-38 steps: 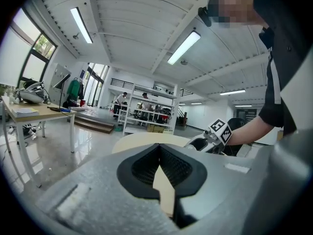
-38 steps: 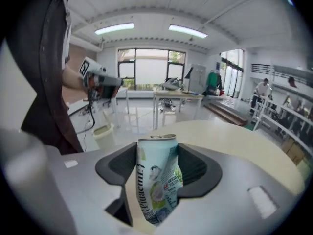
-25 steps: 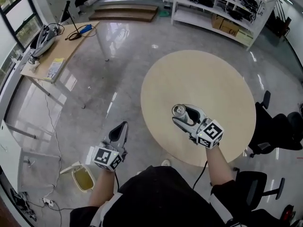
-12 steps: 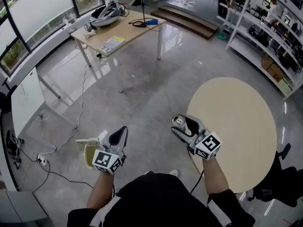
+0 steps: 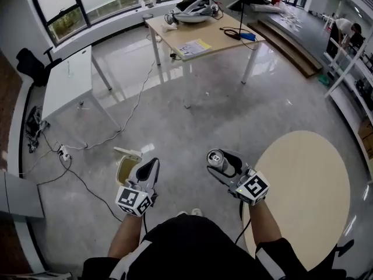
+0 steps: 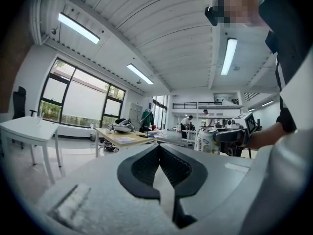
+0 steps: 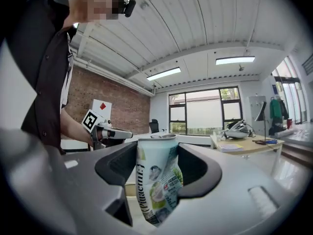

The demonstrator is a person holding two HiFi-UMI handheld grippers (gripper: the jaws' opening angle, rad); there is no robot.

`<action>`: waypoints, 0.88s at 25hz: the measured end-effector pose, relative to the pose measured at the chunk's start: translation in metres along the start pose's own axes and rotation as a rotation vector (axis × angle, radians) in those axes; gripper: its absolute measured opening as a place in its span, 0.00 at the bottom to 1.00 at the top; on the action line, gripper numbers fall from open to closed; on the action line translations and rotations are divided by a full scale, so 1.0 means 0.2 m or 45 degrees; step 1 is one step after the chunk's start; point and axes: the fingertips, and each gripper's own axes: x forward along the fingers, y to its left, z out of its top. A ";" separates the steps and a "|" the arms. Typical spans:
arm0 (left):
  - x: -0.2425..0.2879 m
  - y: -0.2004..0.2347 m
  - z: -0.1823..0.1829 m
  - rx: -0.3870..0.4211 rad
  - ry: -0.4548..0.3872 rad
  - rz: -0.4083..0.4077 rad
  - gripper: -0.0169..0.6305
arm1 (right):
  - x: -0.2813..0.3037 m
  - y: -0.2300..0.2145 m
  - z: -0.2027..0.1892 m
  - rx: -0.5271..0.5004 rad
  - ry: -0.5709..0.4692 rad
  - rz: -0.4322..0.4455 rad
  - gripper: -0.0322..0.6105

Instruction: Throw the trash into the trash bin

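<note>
The right gripper (image 5: pixel 219 161) is pinching a drink can (image 5: pixel 216 157) between its two dark pads, one pad pressing on each side of the can. In the right gripper view the can (image 7: pixel 157 177) is standing upright between the jaws, its pale green and white printed wall showing a dent low down and its silver top facing up. The can is being held in the air above the grey floor (image 5: pixel 192 127), just off the left edge of the round beige worktop (image 5: pixel 303 185), and nothing is lying on that worktop.

The left gripper (image 5: pixel 150 167) is carrying nothing. In the left gripper view its jaws (image 6: pixel 159 151) are pressing together, pad against pad, with only a thin seam showing between them. That view is also catching the can (image 6: pixel 208 140) off to the right.

The trash bin (image 5: pixel 122 171) is standing on the floor, its pale lid (image 5: pixel 128 153) tipped up and its yellowish inside showing. In the head view it is sitting just beside the tip of the left gripper, and well apart from the can.

Further off, a rectangular wooden table (image 5: pixel 198 31) is carrying papers and gear. A white table (image 5: pixel 64 80) is standing near the windows, with cables (image 5: pixel 87 150) trailing across the floor.
</note>
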 end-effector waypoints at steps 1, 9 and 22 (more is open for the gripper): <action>-0.04 0.03 0.00 0.002 0.003 0.050 0.03 | 0.04 0.00 0.00 0.017 -0.016 0.038 0.46; -0.29 0.21 -0.03 0.033 0.013 0.365 0.03 | 0.38 0.06 -0.05 0.113 -0.042 0.328 0.46; -0.96 0.86 -0.04 0.064 -0.062 0.616 0.03 | 1.21 0.65 0.02 0.072 -0.063 0.626 0.46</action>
